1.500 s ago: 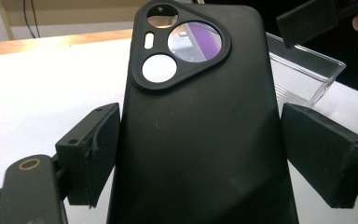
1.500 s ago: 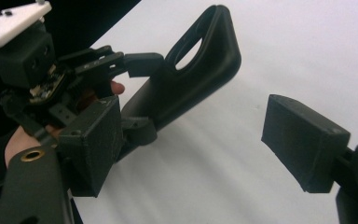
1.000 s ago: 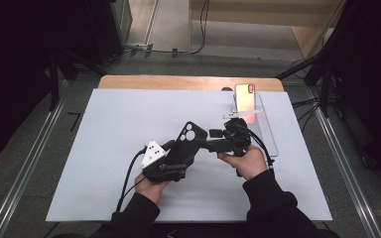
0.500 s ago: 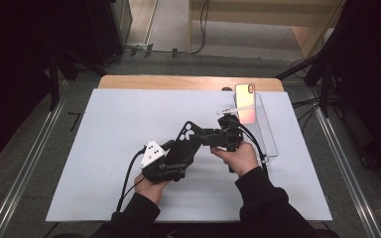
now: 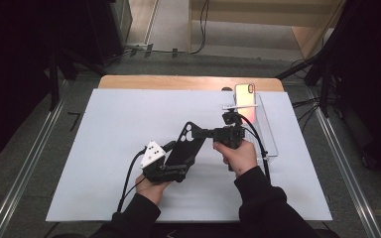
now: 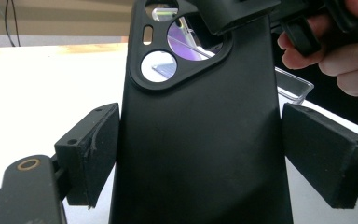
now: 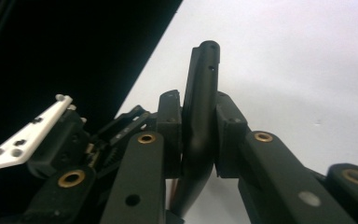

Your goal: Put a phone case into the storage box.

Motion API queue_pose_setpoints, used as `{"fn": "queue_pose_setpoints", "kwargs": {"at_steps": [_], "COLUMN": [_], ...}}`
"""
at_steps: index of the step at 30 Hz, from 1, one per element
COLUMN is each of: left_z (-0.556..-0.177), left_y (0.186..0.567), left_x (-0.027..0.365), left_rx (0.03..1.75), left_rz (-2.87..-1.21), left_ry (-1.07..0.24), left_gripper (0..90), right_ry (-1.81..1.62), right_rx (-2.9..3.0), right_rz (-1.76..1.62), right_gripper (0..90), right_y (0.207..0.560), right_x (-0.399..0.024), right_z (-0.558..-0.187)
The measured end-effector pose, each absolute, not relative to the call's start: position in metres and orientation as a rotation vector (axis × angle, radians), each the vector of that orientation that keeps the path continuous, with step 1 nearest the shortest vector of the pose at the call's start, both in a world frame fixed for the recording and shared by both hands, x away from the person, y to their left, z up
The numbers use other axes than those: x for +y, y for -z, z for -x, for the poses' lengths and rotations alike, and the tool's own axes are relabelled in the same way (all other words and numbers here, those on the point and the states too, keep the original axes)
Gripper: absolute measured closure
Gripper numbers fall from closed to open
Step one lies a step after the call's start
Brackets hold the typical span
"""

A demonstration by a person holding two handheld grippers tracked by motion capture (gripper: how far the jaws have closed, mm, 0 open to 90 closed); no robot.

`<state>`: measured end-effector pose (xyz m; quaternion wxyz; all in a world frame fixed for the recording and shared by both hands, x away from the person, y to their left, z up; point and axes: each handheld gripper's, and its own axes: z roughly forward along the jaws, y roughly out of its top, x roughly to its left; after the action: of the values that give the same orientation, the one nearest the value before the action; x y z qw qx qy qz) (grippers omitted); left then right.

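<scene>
The right gripper's (image 7: pixel 199 140) jaws have just been closing and now pinch the top edge of the matte black plastic phone case (image 6: pixel 200 140). The left gripper's (image 5: pixel 171 161) jaws clamp its long sides, spread wide — the case rises tilted over the white table mat (image 5: pixel 104 129), near centre.

White mat (image 5: pixel 104 148) on wooden table (image 5: pixel 178 82), clear tray (image 5: pixel 270 136), upright phone (image 5: pixel 244 95), perhaps pinkish-backed.
</scene>
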<state>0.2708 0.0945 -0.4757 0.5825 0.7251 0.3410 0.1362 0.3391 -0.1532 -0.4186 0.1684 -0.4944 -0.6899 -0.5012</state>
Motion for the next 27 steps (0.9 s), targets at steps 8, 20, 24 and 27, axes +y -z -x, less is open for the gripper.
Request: {"fn": "queue_pose_setpoints", "kwargs": {"at_steps": [8, 20, 24, 27], "left_z": [-0.269, -0.273, -0.275, -0.277], "left_y": [0.472, 0.458, 0.453, 0.449], "left_x": [0.094, 0.094, 0.094, 0.095], "left_rx": [0.773, 0.846, 0.855, 0.857], "left_rz": [-1.688, -1.778, -1.805, -1.836], "left_ry": [-0.331, -0.252, -0.219, -0.194], "left_gripper": [13.8, 14.0, 14.0, 14.1], "right_ry": [1.444, 1.483, 1.482, 1.484], "right_rx": [-1.946, -2.026, -2.081, -2.117], "right_rz": [1.372, 1.361, 1.364, 1.366], "right_gripper": [77.0, 79.0, 79.0, 79.0], "right_y": [0.41, 0.396, 0.393, 0.391], "right_x": [-0.152, -0.156, -0.156, -0.156], "right_z": [-0.335, -0.329, -0.328, -0.326]}}
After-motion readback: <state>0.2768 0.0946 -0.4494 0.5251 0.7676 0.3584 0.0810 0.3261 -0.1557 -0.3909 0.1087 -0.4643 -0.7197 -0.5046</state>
